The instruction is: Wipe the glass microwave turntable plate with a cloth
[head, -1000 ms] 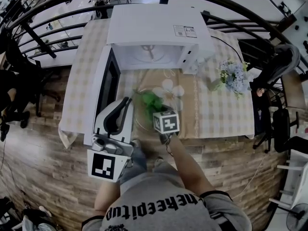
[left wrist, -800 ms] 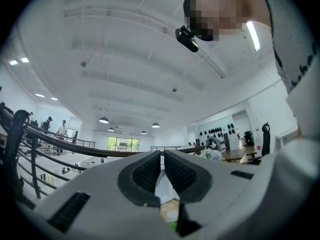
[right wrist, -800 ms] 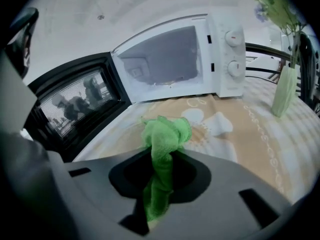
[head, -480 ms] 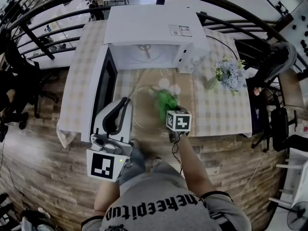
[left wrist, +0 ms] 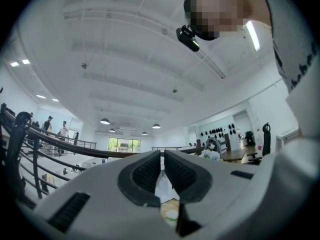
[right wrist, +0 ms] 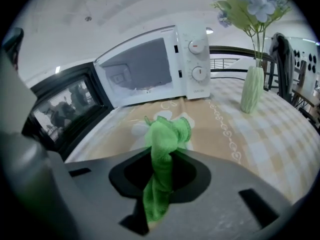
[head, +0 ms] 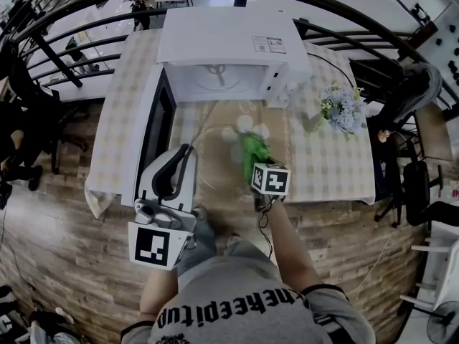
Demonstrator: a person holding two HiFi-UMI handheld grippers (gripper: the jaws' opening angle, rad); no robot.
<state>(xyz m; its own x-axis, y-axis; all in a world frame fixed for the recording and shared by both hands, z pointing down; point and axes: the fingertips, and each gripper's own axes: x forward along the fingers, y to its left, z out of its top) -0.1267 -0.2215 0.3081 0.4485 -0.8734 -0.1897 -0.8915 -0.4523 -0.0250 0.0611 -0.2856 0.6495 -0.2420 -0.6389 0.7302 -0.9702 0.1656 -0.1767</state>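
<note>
The clear glass turntable plate (head: 214,169) lies on the tablecloth in front of the open microwave (head: 222,49). My right gripper (head: 255,160) is shut on a green cloth (head: 252,147), which rests on the plate's right side. In the right gripper view the cloth (right wrist: 163,134) is pinched between the jaws of this gripper (right wrist: 162,170) and sticks out forward over the table. My left gripper (head: 188,151) is held near the body, left of the plate and off it. In its own view the left gripper (left wrist: 162,156) points up at the ceiling, shut on nothing.
The microwave door (head: 161,131) hangs open to the left, next to the left gripper. A vase of flowers (head: 338,112) stands on the table at the right, and the vase (right wrist: 252,89) rises beside the microwave's control panel (right wrist: 196,59). A curved railing (head: 358,20) runs behind the table.
My right gripper has dragged the green cloth rightward over the plate, from its middle to its right side. The left gripper has stayed where it was.
</note>
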